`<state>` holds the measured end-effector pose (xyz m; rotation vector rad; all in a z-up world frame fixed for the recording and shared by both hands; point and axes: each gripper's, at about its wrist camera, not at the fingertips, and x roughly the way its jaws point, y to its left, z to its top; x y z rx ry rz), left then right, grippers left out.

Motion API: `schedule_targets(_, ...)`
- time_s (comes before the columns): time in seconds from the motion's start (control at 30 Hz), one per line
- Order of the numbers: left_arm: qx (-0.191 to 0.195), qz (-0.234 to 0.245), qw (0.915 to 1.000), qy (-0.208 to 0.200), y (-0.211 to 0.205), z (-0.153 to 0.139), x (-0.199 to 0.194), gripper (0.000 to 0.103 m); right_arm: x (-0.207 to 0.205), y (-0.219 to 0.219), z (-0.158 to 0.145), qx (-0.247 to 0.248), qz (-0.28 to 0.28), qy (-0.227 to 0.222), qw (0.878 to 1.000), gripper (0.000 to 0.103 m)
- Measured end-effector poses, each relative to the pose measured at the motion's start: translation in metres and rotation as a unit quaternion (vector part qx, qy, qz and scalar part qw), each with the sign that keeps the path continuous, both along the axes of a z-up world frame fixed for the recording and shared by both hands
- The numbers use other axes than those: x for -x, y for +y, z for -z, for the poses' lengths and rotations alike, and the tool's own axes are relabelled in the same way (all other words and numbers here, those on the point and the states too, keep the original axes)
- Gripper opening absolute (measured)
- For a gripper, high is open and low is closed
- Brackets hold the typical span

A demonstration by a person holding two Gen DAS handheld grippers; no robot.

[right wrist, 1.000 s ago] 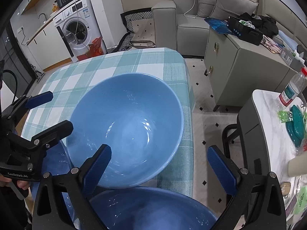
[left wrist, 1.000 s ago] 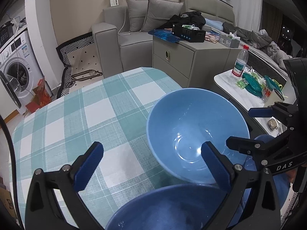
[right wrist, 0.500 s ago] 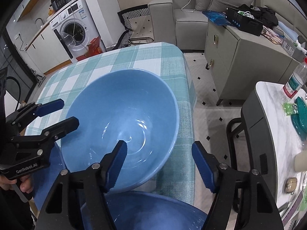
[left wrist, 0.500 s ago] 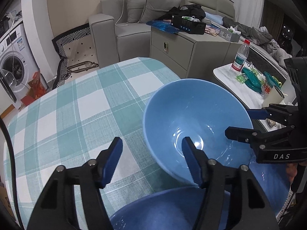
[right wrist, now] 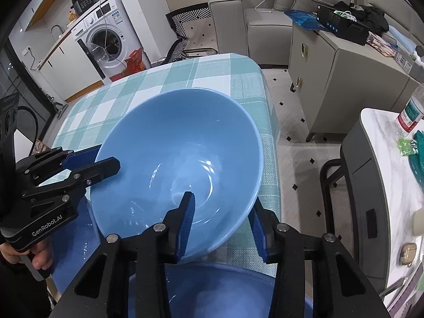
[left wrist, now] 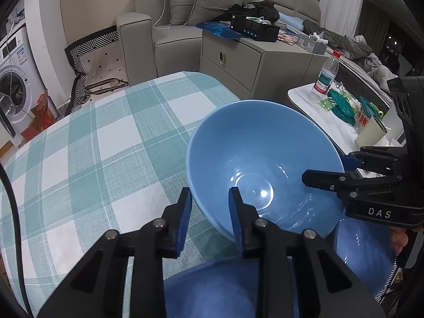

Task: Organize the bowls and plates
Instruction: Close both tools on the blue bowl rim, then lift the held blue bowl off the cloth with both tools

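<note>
With the tilted bowl [left wrist: 254, 164] at lower centre on the checked desk [left wrist: 106, 143], both tools, left tool [left wrist: 209, 212] and right tool [right wrist: 222, 220], have just closed to pinch its near rim, so lift both evenly to keep it level.

Counts: three glossy blue ceramic bowls – one tilted [left wrist: 265, 159], one below it [left wrist: 212, 288], one beside it [left wrist: 363, 254]. One clear plastic water bottle [left wrist: 327, 73]. Two grey sofa cushions [left wrist: 212, 0].
</note>
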<state>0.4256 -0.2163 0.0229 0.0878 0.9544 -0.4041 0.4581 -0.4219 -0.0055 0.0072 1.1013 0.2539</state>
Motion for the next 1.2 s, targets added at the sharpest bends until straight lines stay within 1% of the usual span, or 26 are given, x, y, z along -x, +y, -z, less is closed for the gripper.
schedule_targets(0.1,0.002,-0.002,1.0000,0.001,0.001,0.000,0.000,0.025,0.000,-0.004,0.000,0.000,0.007,0.000,1.000,0.030)
schedule_targets(0.27,0.005,-0.005,1.0000,0.002,0.002,-0.002,0.000,0.023,0.000,-0.004,-0.001,0.005,0.010,-0.003,1.000,0.026)
schedule_targets(0.77,0.007,-0.006,0.9998,-0.016,0.002,-0.013,0.004,0.023,0.005,-0.004,-0.008,0.009,0.012,-0.015,1.000,0.025)
schedule_targets(1.2,0.015,-0.008,0.9989,-0.044,0.007,-0.037,0.016,0.023,0.020,0.004,-0.036,0.022,0.010,-0.046,0.999,0.025)
